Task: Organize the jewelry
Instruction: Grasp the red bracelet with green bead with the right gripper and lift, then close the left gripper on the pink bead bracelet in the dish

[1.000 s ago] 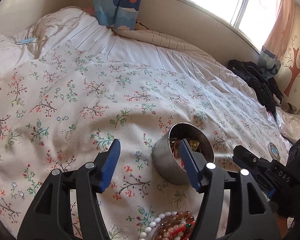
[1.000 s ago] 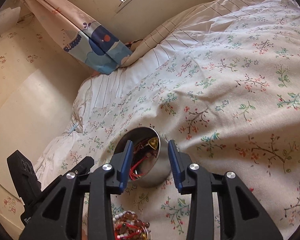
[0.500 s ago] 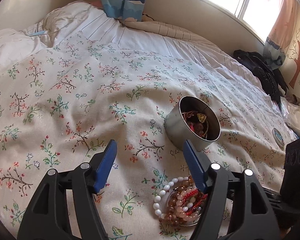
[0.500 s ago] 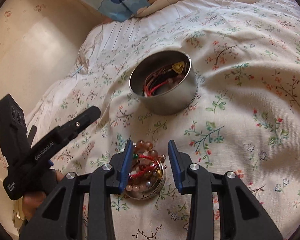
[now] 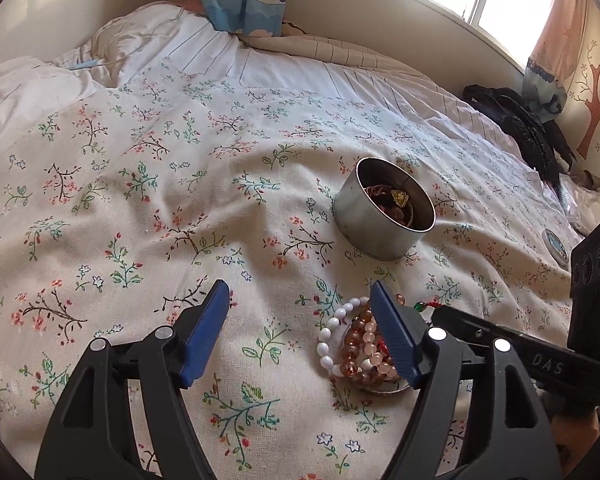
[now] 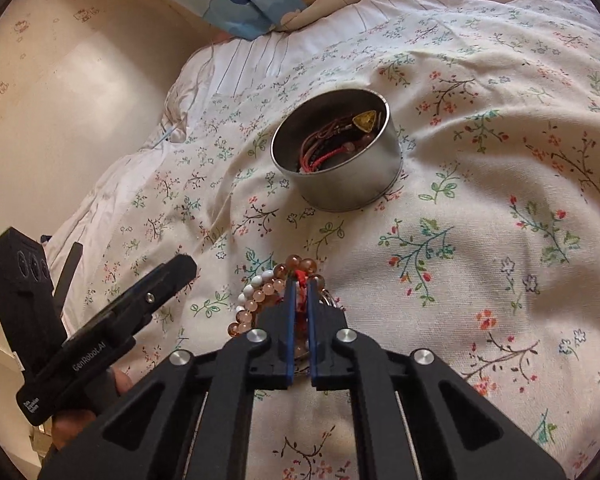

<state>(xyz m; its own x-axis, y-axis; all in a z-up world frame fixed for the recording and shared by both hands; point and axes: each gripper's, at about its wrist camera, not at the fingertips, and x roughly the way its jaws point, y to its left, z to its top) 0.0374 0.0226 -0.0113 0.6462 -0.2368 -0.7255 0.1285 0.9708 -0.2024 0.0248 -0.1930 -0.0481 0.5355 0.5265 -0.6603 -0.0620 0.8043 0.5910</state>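
- The bed cover (image 5: pixel 148 208) is open on its whole left part — only soft folds there, nothing standing.
- The round metal tin (image 6: pixel 336 156) stands upright in the middle; free cloth lies all around it.
- The bead pile (image 5: pixel 360 348) lies near the tin, with a bare strip of cover between them.
- The right hand-held gripper (image 6: pixel 299 280) is closed on the pile's red cord; the left hand-held gripper (image 5: pixel 300 300), open, stands just beside — little room there.

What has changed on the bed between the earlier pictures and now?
Both grippers drew back from the tin to the bead bracelets. The right gripper has just closed on a red strand there; the left gripper has been opening, empty. Tin and bracelets stayed put.
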